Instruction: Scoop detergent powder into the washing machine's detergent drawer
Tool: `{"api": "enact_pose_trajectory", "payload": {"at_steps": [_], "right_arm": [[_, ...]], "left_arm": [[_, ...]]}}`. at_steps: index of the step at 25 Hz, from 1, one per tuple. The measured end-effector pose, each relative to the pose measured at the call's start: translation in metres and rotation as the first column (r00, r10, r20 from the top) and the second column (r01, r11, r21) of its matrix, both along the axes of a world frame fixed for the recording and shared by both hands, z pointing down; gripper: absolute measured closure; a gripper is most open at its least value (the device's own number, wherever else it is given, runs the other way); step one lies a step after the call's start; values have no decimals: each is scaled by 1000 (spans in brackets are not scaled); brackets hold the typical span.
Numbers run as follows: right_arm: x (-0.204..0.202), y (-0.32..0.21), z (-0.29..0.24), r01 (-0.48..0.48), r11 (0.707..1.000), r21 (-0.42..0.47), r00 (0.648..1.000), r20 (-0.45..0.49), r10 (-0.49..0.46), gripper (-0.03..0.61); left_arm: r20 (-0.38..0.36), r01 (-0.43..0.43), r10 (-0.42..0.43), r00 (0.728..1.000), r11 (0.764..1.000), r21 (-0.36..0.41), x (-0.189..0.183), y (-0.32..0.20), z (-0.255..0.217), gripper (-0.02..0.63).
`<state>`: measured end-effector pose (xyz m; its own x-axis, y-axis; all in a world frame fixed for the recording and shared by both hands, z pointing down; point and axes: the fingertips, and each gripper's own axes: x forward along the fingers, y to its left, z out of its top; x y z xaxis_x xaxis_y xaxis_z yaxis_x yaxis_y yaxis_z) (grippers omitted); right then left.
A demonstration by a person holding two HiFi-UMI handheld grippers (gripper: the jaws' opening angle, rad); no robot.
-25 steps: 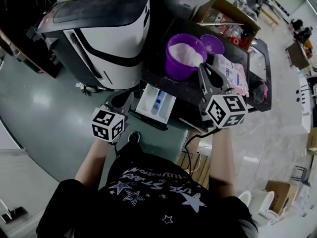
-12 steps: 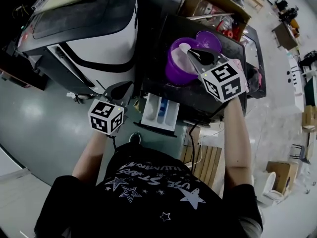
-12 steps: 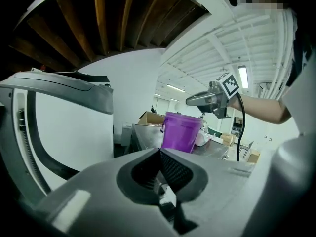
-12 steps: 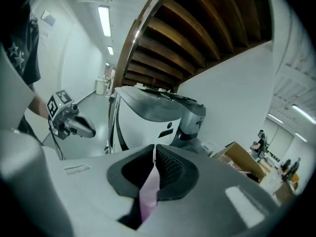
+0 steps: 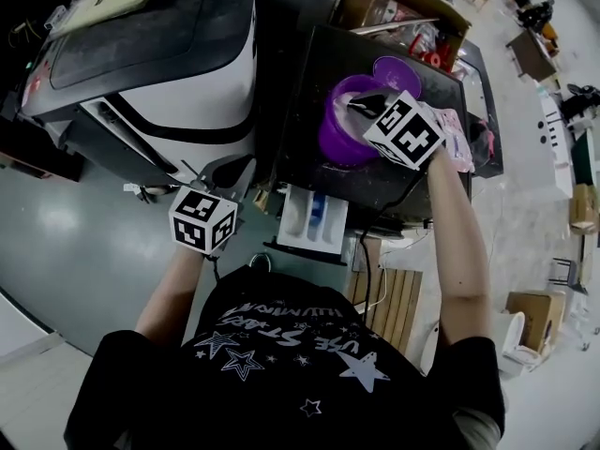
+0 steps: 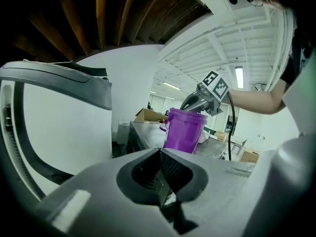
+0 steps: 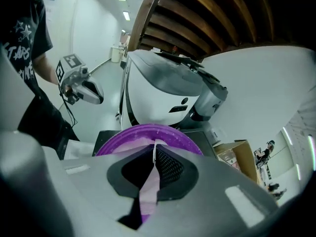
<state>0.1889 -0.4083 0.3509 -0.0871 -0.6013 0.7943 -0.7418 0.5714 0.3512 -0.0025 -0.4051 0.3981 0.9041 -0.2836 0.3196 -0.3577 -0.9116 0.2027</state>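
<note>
nearest is the person's black shirt (image 5: 281, 354) printed with stars, with both bare forearms reaching forward from it. the left arm is bent and kept low and close in, and the left gripper (image 6: 160, 154) hangs over the grey floor (image 5: 84, 214) on the left, its jaws pressed together with nothing between them. just right of it and a little farther, the white detergent drawer (image 5: 309, 216) stands pulled out at the near edge of a dark table (image 5: 300, 148), between the two arms and apart from both grippers. the right arm is stretched out straight and far, and the right gripper (image 7: 154, 147) tilts nose-down over the open mouth of a purple bucket (image 5: 339, 134) standing on the table. its jaws meet at the tips; a thin pale edge shows there, and i cannot tell what it is. pale detergent powder (image 7: 129, 141) lies in the bucket right under those tips. beyond the bucket on the right lie a purple lid (image 5: 398, 71) and a pale bag (image 5: 461, 143), with a cardboard box (image 5: 394, 3) at the far end. far left stands a white and black washing machine (image 5: 150, 59).
</note>
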Motion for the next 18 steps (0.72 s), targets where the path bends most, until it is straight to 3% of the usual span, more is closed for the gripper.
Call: {"api": "enact_pose_trajectory", "payload": {"at_steps": [7, 13, 18], "right_arm": [[-7, -5, 15, 85, 993, -86, 996, -24, -88, 541], [-15, 2, 18, 153, 979, -133, 988, 32, -150, 541], [-17, 8, 19, 165, 969, -184, 984, 105, -147, 541]], "left_arm": [[4, -37, 37, 999, 999, -2, 5, -6, 8, 613], [-2, -51, 51, 999, 999, 1, 9, -9, 11, 613], [-6, -68, 68, 998, 998, 5, 10, -7, 11, 614]]}}
